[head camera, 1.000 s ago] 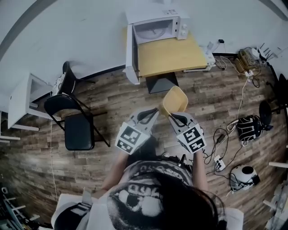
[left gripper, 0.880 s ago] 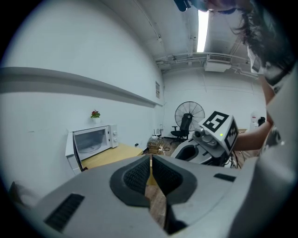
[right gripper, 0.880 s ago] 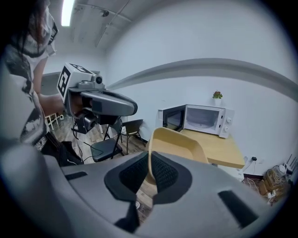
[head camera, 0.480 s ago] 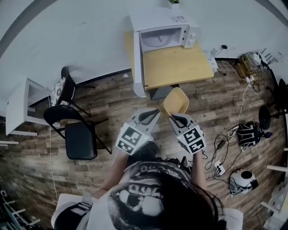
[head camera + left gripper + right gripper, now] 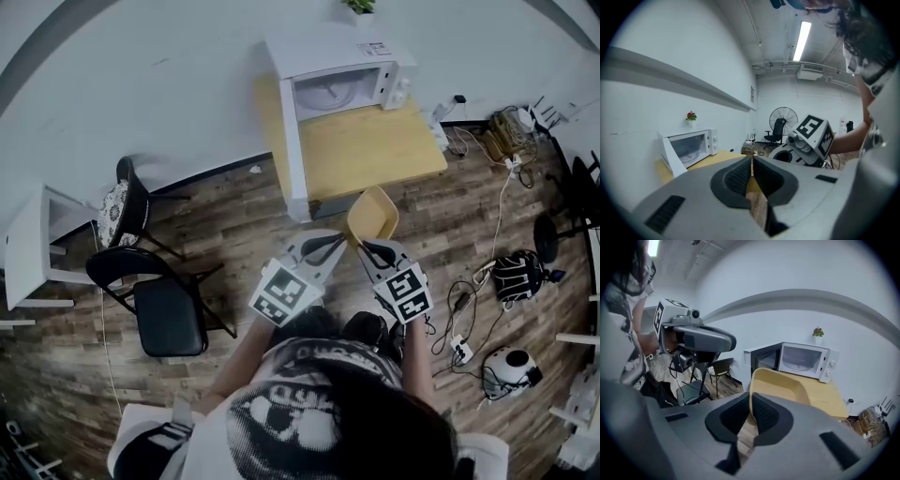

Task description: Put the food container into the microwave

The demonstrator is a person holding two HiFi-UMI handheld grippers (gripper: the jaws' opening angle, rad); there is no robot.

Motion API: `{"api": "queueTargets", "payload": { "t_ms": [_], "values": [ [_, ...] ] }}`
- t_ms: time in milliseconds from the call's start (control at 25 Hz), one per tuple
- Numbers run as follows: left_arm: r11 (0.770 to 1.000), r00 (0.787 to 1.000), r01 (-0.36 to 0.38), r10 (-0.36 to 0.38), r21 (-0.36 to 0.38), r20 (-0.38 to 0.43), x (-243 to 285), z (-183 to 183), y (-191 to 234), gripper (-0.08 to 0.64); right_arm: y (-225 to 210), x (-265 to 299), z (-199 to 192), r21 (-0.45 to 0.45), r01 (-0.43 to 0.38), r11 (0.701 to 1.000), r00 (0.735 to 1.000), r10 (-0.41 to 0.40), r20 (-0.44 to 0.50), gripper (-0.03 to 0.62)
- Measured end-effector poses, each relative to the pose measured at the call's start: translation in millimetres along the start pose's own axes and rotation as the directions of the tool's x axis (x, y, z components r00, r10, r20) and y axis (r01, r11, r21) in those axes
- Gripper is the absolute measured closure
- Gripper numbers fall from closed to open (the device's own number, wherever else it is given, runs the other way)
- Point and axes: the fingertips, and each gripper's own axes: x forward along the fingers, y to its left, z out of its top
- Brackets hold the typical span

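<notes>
Food container [image 5: 780,387]: pale yellow, open-topped, apparently empty, held in the air in front of the person above the wood floor, short of the table [image 5: 375,145] and well apart from the microwave [image 5: 342,80]. The right gripper [image 5: 751,411] is clenched on it, with one side wall pinched between the pads just under the rim, so the tub hangs out beyond the jaws and tilts. We judge it light and thin-walled, stiff enough to keep its shape but likely to flex at the rim. With a one-sided pinch it may swivel if bumped, so the wall should sit deep in the pads, not on the lip alone. The left gripper [image 5: 751,171] rides just beside the right one; its jaws are closed together with nothing between them, and only a sliver of table and floor shows through the seam. The microwave stands at the far end of the table against the wall, its door [image 5: 286,150] swung wide to the left and the cavity exposed with a turntable visible. A folding chair [image 5: 164,300] stands off to the person's left
</notes>
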Motion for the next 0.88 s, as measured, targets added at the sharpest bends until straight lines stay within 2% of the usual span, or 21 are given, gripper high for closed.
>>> {"api": "queueTargets", "payload": {
  "t_ms": [280,520,720,880],
  "values": [
    [0.999,1.000,0.021,-0.020,-0.034,0.005,6,-7,11,0.548,-11,10,-1,-0.002,0.010,1.000,0.999,-0.010,-0.042,0.566],
    [0.998,1.000,-0.002,0.003,-0.061,0.010,14,-10,18,0.548,-25,18,-2,-0.010,-0.011,1.000,0.998,0.011,-0.055,0.566],
    [0.997,0.999,-0.032,0.031,-0.075,-0.011,33,-12,26,0.548,-47,32,-2,-0.022,-0.056,0.998,0.997,0.055,-0.052,0.566],
    [0.993,0.997,-0.081,0.081,-0.080,-0.009,64,-3,41,0.548,-80,55,0,-0.057,-0.129,0.990,0.991,0.126,-0.053,0.566]
  ]
}}
